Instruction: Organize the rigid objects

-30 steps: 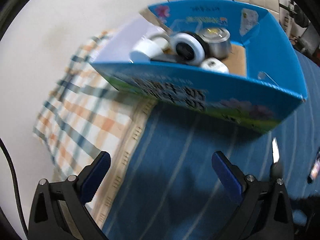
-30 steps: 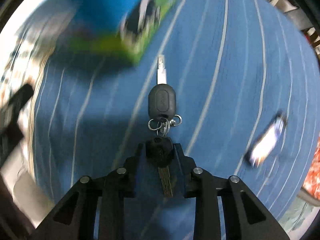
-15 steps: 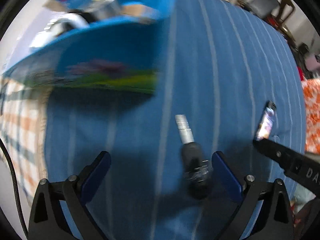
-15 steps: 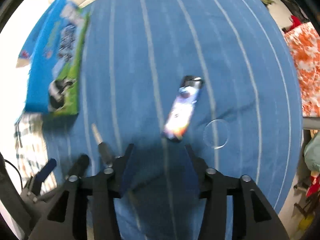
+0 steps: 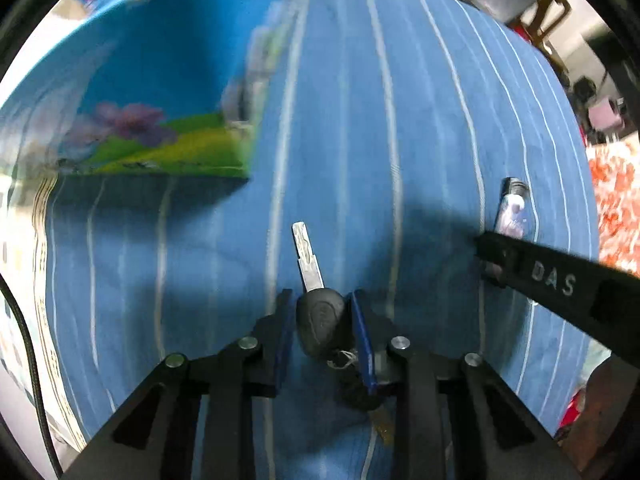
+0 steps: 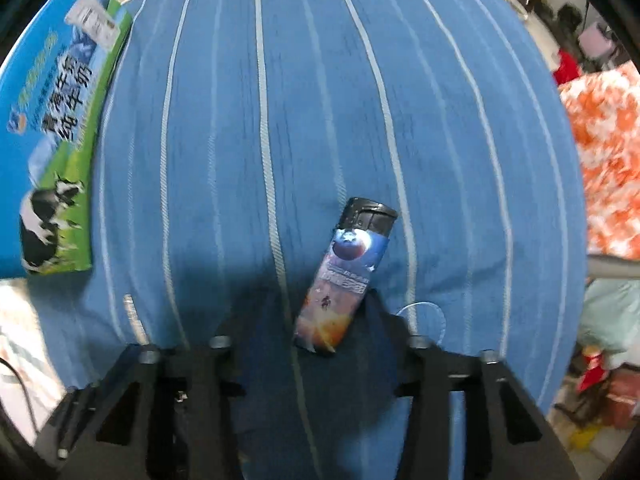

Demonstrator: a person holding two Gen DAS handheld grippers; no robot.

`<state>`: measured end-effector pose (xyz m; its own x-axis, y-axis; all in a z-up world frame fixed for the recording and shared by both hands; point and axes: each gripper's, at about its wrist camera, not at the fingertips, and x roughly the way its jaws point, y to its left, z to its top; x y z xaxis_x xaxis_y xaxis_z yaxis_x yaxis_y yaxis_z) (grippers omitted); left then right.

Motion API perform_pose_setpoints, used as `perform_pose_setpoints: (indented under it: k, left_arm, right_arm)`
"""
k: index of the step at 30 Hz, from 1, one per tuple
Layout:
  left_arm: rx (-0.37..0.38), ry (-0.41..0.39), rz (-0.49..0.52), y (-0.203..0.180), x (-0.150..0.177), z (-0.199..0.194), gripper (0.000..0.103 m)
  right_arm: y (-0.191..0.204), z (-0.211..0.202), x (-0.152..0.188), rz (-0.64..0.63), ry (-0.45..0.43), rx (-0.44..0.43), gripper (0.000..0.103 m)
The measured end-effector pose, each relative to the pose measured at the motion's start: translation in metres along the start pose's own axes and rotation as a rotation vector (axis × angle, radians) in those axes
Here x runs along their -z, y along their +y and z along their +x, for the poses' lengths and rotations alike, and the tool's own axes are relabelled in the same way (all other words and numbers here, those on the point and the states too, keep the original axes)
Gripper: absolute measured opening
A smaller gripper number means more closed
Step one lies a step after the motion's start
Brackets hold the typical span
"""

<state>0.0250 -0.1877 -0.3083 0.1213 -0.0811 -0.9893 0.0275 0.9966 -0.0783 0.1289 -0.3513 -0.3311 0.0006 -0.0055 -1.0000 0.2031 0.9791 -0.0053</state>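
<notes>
A car key (image 5: 316, 304) with a black head and silver blade lies on the blue striped cloth (image 5: 360, 120). My left gripper (image 5: 322, 320) is shut on the key's black head, with the ring and a second key bunched below. A printed lighter (image 6: 344, 280) with a black top lies on the cloth between the fingers of my right gripper (image 6: 316, 332), which is open around its lower end. The lighter also shows in the left wrist view (image 5: 510, 208). The blue milk carton box (image 5: 132, 92) stands at the left.
The box also shows at the far left in the right wrist view (image 6: 52, 128). A clear ring (image 6: 424, 318) lies on the cloth by the right finger. An orange patterned cloth (image 6: 604, 148) lies to the right. A plaid cloth edge is at the left.
My left gripper swung from the box to the key and shut on its head. My right gripper let go of the key, moved right to the lighter and opened around it.
</notes>
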Motion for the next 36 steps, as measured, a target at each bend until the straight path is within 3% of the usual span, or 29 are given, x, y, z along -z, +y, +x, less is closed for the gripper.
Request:
perform_pose_setpoints:
  k: [2, 6, 7, 16, 19, 26, 27, 28, 36]
  left_arm:
    - [0.006, 0.002, -0.021, 0.012, -0.001, -0.003, 0.025]
    - [0.01, -0.03, -0.036, 0.019, -0.001, -0.021, 0.025]
    - [0.009, -0.039, -0.033, 0.018, 0.0, -0.025, 0.025]
    - [0.042, -0.136, 0.02, 0.005, 0.006, -0.065, 0.024]
    - [0.054, -0.179, 0.045, 0.001, 0.004, -0.084, 0.023]
    - [0.105, -0.276, 0.052, 0.003, -0.023, -0.127, 0.022]
    - [0.112, -0.29, 0.049, 0.006, -0.026, -0.136, 0.01]
    - [0.122, -0.303, 0.047, 0.012, -0.028, -0.145, 0.005]
    - [0.18, -0.44, -0.02, 0.064, -0.063, -0.216, 0.005]
  right_arm:
    - [0.018, 0.003, 0.003, -0.009, -0.004, -0.01, 0.028]
    - [0.005, 0.0, 0.018, 0.017, -0.005, -0.063, 0.027]
    - [0.005, 0.006, 0.035, 0.021, -0.011, -0.077, 0.027]
    - [-0.027, -0.047, 0.074, 0.002, -0.085, -0.133, 0.024]
    - [-0.028, -0.082, 0.08, -0.008, -0.126, -0.145, 0.013]
    - [-0.034, -0.14, 0.083, -0.042, -0.189, -0.193, 0.013]
    - [-0.034, -0.145, 0.083, -0.041, -0.196, -0.207, 0.013]
    - [-0.035, -0.156, 0.083, -0.043, -0.211, -0.22, 0.013]
    - [0.004, -0.252, 0.072, -0.126, -0.336, -0.333, 0.013]
